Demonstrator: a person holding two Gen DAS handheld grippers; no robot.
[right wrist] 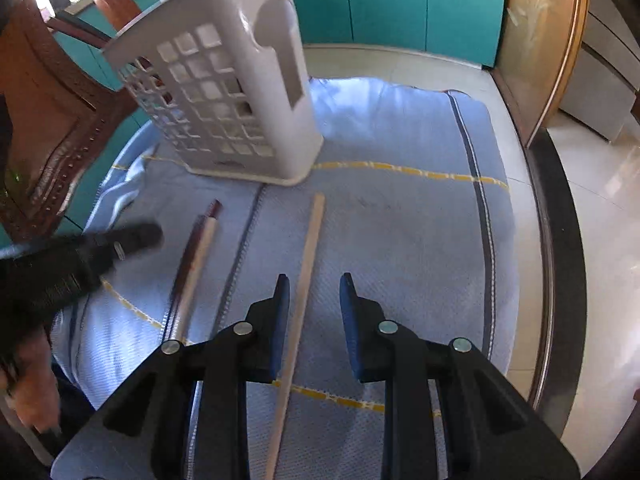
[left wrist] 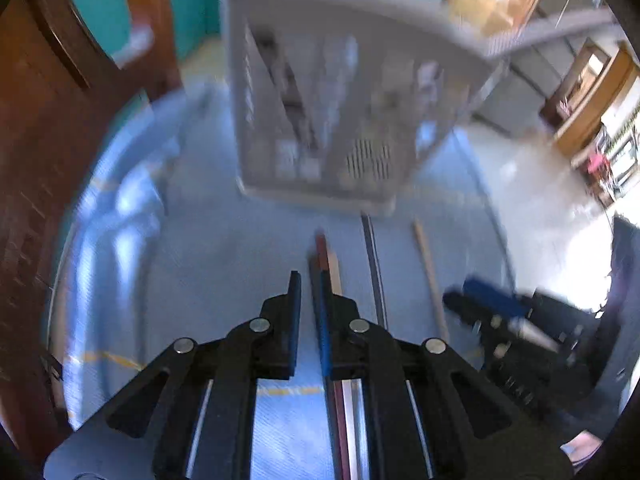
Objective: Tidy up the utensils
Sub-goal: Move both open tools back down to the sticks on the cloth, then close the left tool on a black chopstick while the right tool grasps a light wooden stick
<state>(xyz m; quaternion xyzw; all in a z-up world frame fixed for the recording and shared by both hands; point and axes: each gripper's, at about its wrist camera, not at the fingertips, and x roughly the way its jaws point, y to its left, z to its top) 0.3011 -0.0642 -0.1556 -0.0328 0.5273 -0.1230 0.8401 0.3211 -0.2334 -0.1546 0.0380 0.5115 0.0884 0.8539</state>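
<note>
A white slotted utensil basket (left wrist: 332,120) (right wrist: 240,100) stands upright on a blue cloth (right wrist: 400,220). In front of it lie a dark red chopstick with a pale one (left wrist: 326,252) (right wrist: 204,236) side by side. A single pale wooden chopstick (left wrist: 430,272) (right wrist: 312,240) lies further right. My left gripper (left wrist: 309,280) (right wrist: 132,240) is low over the pair, jaws almost together with only cloth in the slit; the pair runs under its right finger. My right gripper (right wrist: 315,280) (left wrist: 480,300) is open over the single chopstick, which lies between its fingers close to the left one, untouched by the pads.
A carved wooden chair (right wrist: 48,120) stands at the cloth's left edge. Teal cabinets (right wrist: 400,0) are behind. The table's dark rim (right wrist: 560,240) runs along the right, with tiled floor (right wrist: 600,220) beyond. A hand (right wrist: 32,392) shows at lower left.
</note>
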